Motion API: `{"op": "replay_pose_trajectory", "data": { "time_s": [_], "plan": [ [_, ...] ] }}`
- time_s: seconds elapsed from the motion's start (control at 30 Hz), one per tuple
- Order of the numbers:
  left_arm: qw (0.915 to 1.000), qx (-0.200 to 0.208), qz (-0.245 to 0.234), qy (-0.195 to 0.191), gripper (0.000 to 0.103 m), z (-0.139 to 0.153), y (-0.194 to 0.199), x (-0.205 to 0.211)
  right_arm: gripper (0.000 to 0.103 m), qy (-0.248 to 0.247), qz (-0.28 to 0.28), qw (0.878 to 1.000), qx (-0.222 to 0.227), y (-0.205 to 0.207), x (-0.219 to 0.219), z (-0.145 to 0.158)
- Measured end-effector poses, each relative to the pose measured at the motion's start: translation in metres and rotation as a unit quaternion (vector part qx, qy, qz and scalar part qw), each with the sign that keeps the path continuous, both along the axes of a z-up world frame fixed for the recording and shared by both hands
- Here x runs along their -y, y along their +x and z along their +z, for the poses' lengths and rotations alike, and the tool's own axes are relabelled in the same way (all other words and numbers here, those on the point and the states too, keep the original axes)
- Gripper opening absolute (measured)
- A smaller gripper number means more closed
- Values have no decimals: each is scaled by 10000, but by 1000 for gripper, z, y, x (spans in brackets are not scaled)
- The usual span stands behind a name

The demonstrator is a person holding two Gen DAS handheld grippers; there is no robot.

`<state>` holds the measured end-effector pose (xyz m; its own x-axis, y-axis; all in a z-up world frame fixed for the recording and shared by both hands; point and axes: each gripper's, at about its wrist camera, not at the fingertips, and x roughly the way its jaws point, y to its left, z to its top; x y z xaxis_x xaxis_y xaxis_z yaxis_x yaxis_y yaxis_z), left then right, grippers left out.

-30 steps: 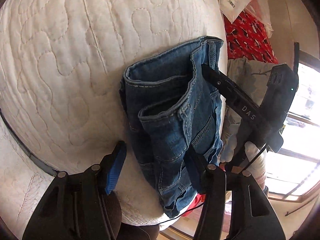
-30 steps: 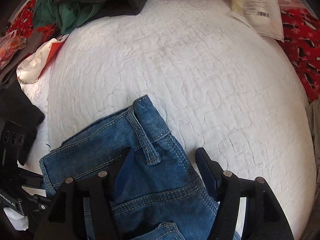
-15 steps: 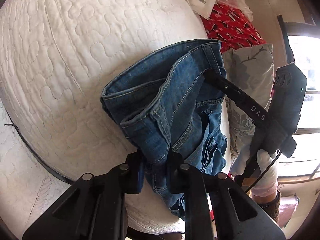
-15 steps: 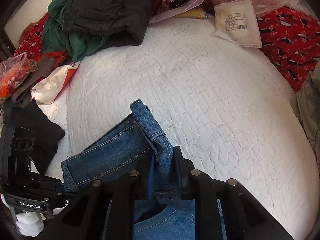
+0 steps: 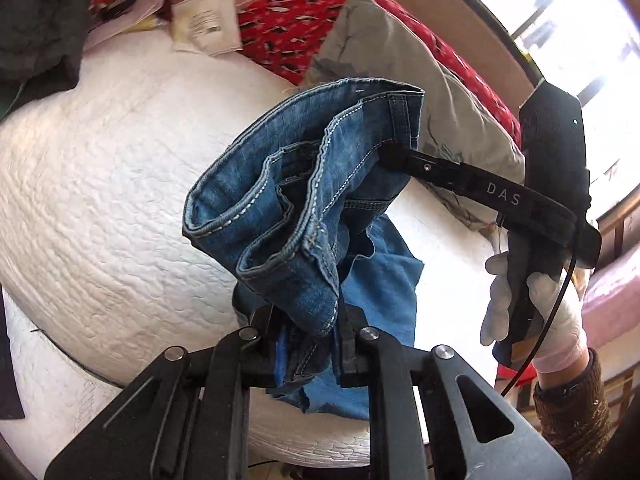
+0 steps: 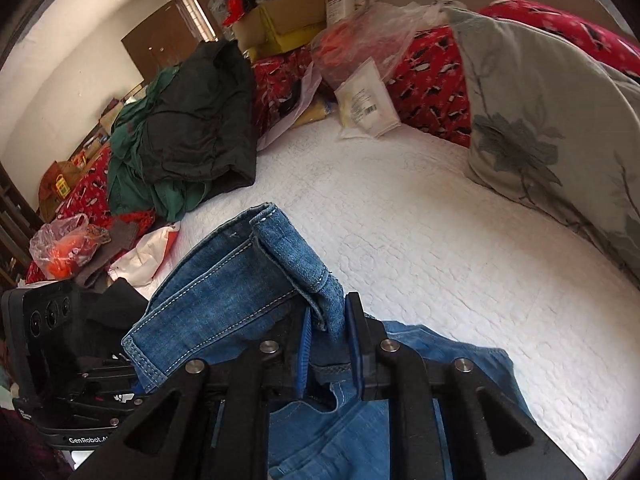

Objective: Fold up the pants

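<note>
Blue denim pants [image 5: 304, 200] hang by the waistband above the white quilted bed [image 5: 100, 200]. My left gripper [image 5: 310, 334] is shut on one end of the waistband, the cloth pinched between its pads. The other end sits in my right gripper [image 5: 386, 156], which a gloved hand [image 5: 532, 312] holds at the right of the left wrist view. In the right wrist view my right gripper [image 6: 326, 336] is shut on the waistband of the pants [image 6: 224, 280], and the rest of the pants droops below onto the bed [image 6: 440, 220].
A grey floral pillow [image 6: 540, 120] lies along the bed's right side. A pile of dark and green clothes [image 6: 188, 120], plastic bags [image 6: 360, 40] and a white packet [image 6: 366, 100] crowd the far end on a red patterned cover [image 6: 432, 88]. A bright window [image 5: 580, 20] is behind.
Both grippers went from open around the waistband to shut on it, then rose and swung, lifting the pants' top off the bed so the legs hang.
</note>
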<state>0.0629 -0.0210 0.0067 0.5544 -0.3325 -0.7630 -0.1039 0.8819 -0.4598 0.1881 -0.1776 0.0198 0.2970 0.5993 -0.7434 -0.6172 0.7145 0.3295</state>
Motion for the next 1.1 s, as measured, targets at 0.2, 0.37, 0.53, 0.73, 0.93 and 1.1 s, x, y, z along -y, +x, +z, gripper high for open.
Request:
{"op": "replay_pose_trajectory", "data": {
  "time_s": [0.2, 0.37, 0.53, 0.73, 0.93, 1.1],
  "plan": [
    [9863, -513, -1362, 776, 14, -43, 3, 112, 21, -426, -1189, 9902, -603, -17, 118, -68],
    [9463, -728, -2195, 2261, 14, -88, -26, 184, 21, -551, -1851, 9765, -955, -45, 182, -101],
    [9366, -476, -2391, 2519, 15, -72, -56, 177, 27, -104, -2563, 9608, -1055, -62, 229, -96],
    [9648, -1001, -1782, 1653, 15, -69, -56, 120, 51, 1265, -2502, 9566, -791, -72, 225, -64],
    [9764, -1692, -1245, 512, 15, -96, -19, 84, 56, 1192, -2254, 9602, -1139, -58, 169, -92],
    [9671, -2201, -1249, 250, 17, -132, -1, 86, 55, 472, -2569, 9518, -1607, -50, 154, -140]
  ]
}}
